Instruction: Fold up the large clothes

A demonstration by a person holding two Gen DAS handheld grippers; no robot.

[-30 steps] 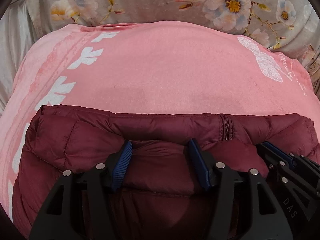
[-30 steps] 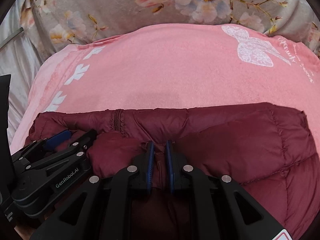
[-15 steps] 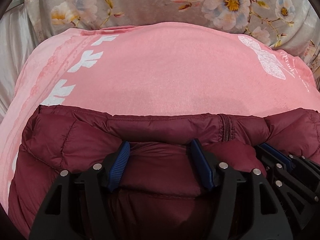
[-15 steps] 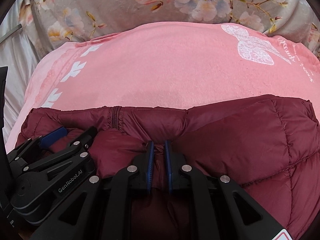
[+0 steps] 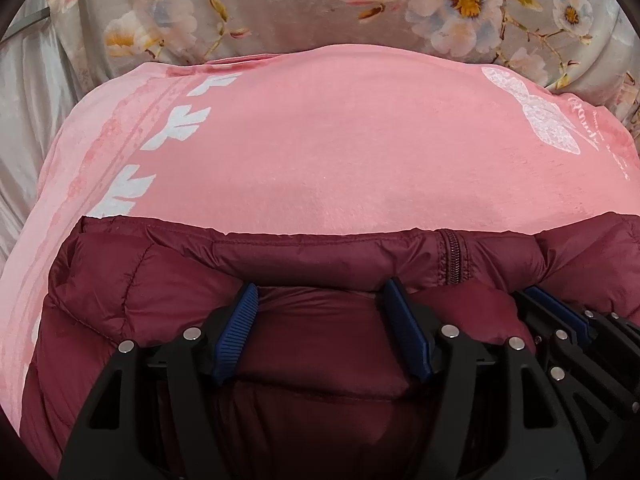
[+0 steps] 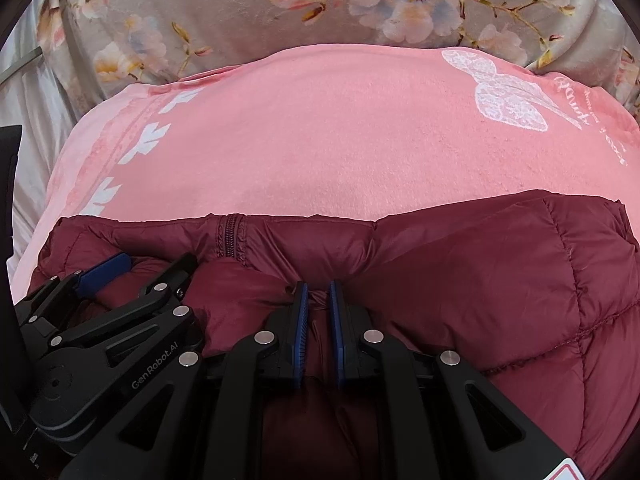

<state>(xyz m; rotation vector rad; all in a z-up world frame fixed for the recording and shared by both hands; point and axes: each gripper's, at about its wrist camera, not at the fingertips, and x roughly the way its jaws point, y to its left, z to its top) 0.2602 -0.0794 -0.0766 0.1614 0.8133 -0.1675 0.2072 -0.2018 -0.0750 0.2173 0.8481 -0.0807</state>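
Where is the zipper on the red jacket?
The zipper runs down the jacket's far folded edge next to the pink blanket. It sits right of centre in the left view and left of centre in the right view, between the two tongs.

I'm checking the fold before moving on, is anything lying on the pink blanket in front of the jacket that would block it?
Nothing visible does. The pink blanket ahead of the maroon jacket shows only its own white prints, up to the floral bedding. The right gripper pinches the jacket; the left gripper is open.

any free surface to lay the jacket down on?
Free: the pink blanket between the jacket's far edge and the flowered cover. Crowded: the near side, where both claws sit side by side on the jacket.
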